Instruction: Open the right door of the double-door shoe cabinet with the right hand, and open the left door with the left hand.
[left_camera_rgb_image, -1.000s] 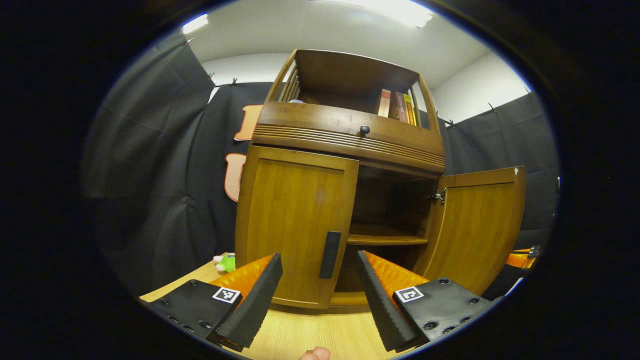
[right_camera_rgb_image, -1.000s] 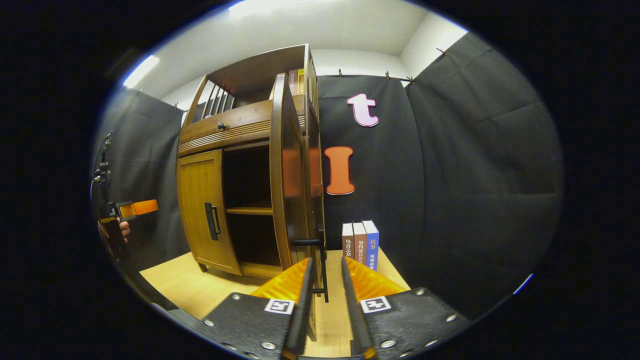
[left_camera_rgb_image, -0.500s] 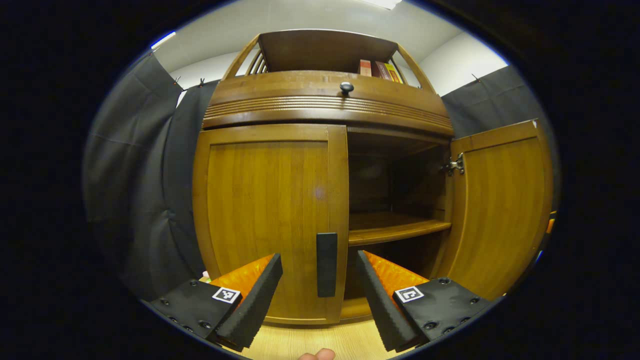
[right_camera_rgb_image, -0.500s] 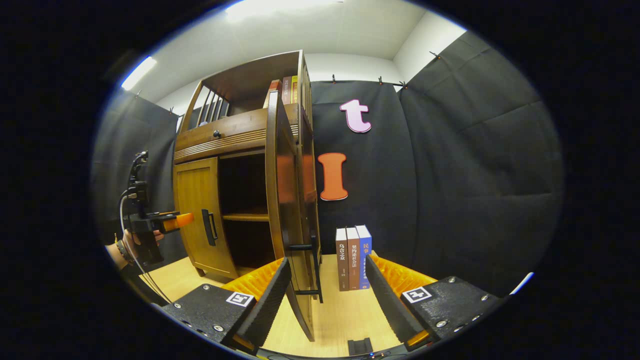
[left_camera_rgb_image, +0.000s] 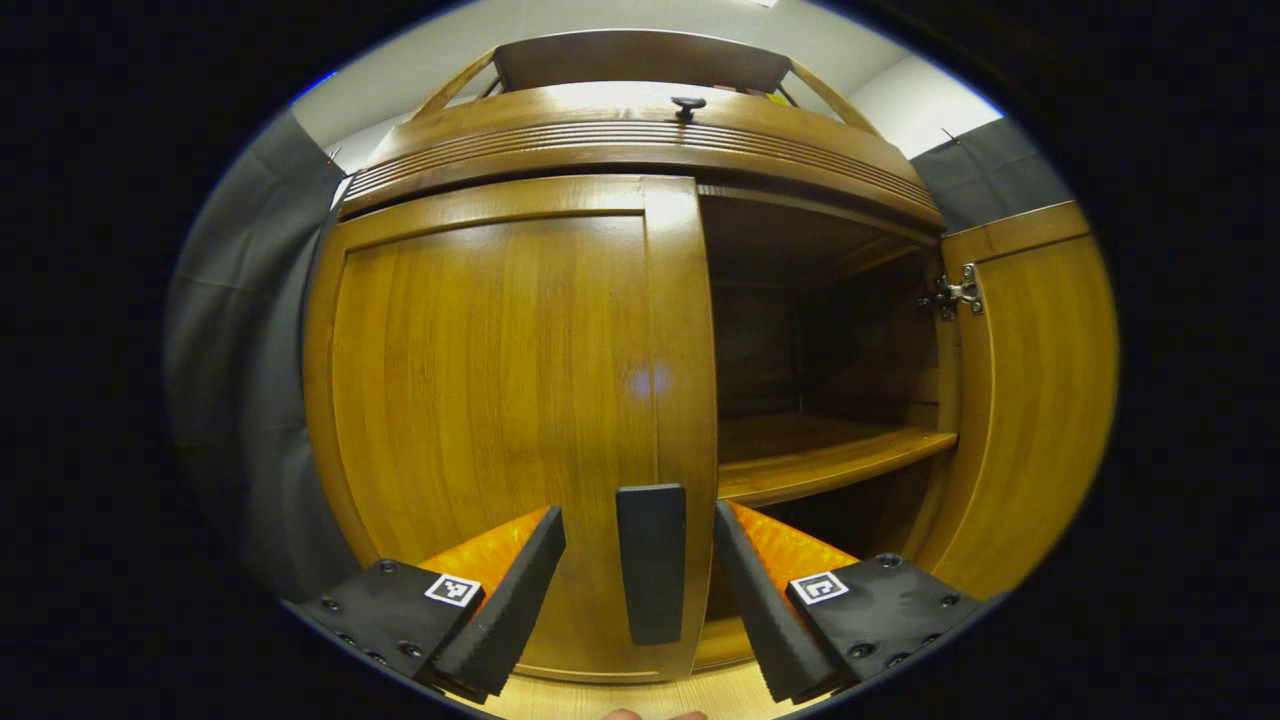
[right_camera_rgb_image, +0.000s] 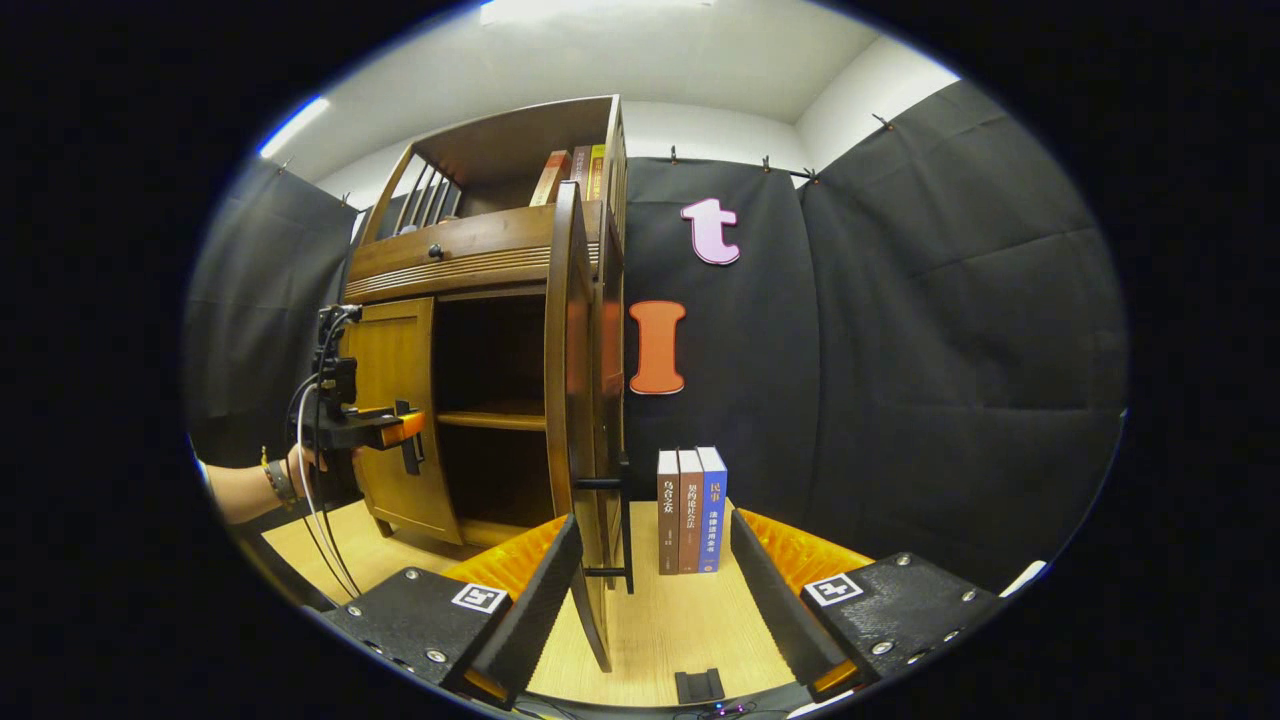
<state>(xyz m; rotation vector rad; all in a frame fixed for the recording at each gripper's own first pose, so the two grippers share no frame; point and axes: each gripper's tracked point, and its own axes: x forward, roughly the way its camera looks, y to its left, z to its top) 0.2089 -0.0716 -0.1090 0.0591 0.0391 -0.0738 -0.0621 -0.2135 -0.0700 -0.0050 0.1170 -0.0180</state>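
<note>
- The brown wooden double-door shoe cabinet (right_camera_rgb_image: 480, 270) stands upright on the light wooden table, with a drawer band above the doors.
- Its right door (right_camera_rgb_image: 572, 400), a plain wooden panel with a black bar handle (right_camera_rgb_image: 622, 520), is swung out wide, edge-on in the right gripper view.
- Its left door (left_camera_rgb_image: 500, 400) is closed flat against the cabinet front; its dark vertical handle (left_camera_rgb_image: 650, 560) sits near the cabinet's middle, low down.

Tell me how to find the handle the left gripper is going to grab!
Find the big brown wooden cabinet. Its left door is shut; the right door hangs open. The handle is the dark upright bar low on the shut door's inner edge, between the open left gripper fingers.
</note>
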